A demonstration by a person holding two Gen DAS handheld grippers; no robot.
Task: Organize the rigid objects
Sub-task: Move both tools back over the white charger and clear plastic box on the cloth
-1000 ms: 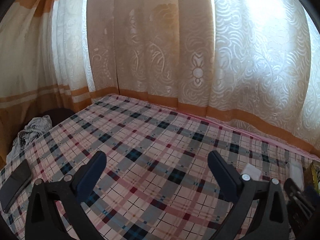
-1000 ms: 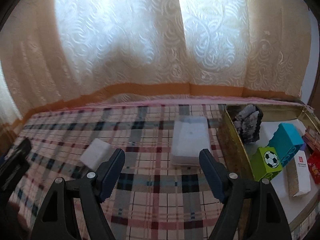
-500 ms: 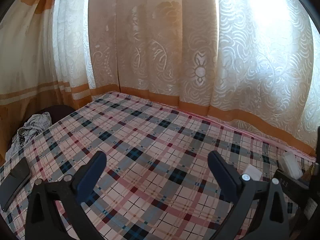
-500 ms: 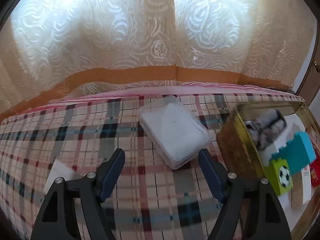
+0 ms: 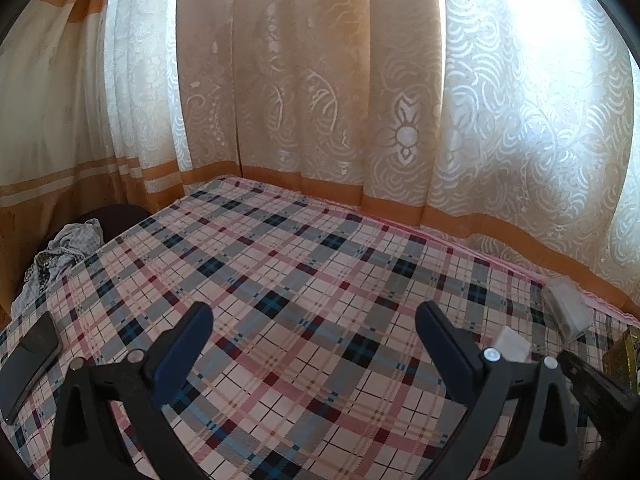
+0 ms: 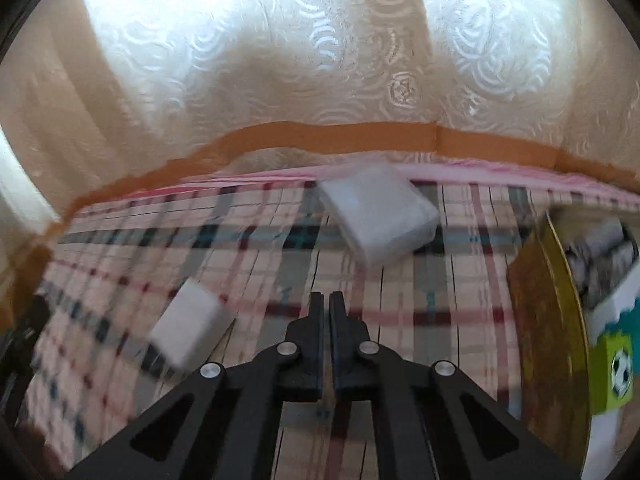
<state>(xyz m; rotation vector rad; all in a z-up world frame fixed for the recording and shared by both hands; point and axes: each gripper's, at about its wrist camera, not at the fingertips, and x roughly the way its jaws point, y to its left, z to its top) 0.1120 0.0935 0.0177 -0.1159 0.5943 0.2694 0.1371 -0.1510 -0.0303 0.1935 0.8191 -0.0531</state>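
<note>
A clear plastic box point(image 6: 378, 210) lies on the plaid bed near the far edge; it also shows in the left wrist view point(image 5: 566, 310). A small white block point(image 6: 188, 326) lies to its left and nearer; it also shows in the left wrist view point(image 5: 514, 344). A gold tin point(image 6: 548, 320) at the right holds a green football cube point(image 6: 618, 368), a teal block and a grey bundle point(image 6: 600, 256). My right gripper point(image 6: 326, 300) is shut and empty, above the bed short of the clear box. My left gripper point(image 5: 314, 320) is open and empty over the bed's middle.
A dark phone point(image 5: 30, 360) lies at the bed's left edge. A grey cloth point(image 5: 64, 250) is bunched at the far left corner. Curtains point(image 5: 320, 100) hang right behind the bed's far edge. The right gripper's black arm point(image 5: 592, 380) shows at the left wrist view's right edge.
My right gripper has closed from wide open to shut, holding nothing. It swung left, so the clear box and tin shifted right in its view. The left gripper barely moved.
</note>
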